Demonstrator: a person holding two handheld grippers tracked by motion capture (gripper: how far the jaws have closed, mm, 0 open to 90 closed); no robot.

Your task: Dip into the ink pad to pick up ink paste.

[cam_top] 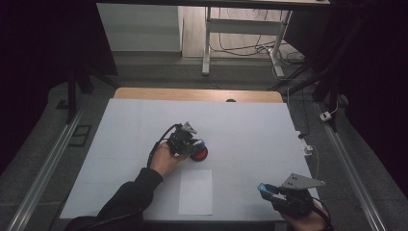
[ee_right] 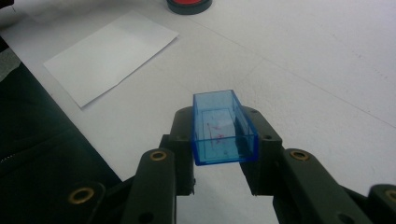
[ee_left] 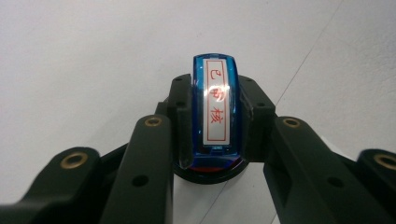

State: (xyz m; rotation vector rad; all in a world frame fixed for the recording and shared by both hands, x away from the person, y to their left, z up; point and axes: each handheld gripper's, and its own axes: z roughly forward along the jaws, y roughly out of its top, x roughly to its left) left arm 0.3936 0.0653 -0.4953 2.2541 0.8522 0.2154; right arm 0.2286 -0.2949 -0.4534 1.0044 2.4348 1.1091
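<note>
The left hand-held gripper [cam_top: 192,143] sits near the middle of the counter [cam_top: 120,144], its jaws clamped on the 2 flat sides of a blue stamp [ee_left: 215,112]. The stamp's labelled back, with red characters on a white strip, faces up toward the left gripper view, so its printing face points down onto the red ink pad [cam_top: 199,154] beneath it. That upright hold looks chosen to load the face evenly with ink; whether the face actually touches the pad cannot be told, as the stamp hides the contact.

The right hand-held gripper [cam_top: 269,191] hangs at the near right corner of the counter, closed on the stamp's clear blue cap [ee_right: 223,128]. The cap's open end faces away from the gripper and faint red smears show inside it. Holding it well apart from the pad likely keeps it out of the way and ready for recapping.

1 white sheet of paper [cam_top: 196,191] lies flat on the counter, nearer than the pad and between the 2 grippers, probably placed there to take the impression within easy reach of the left hand [cam_top: 164,159].
</note>
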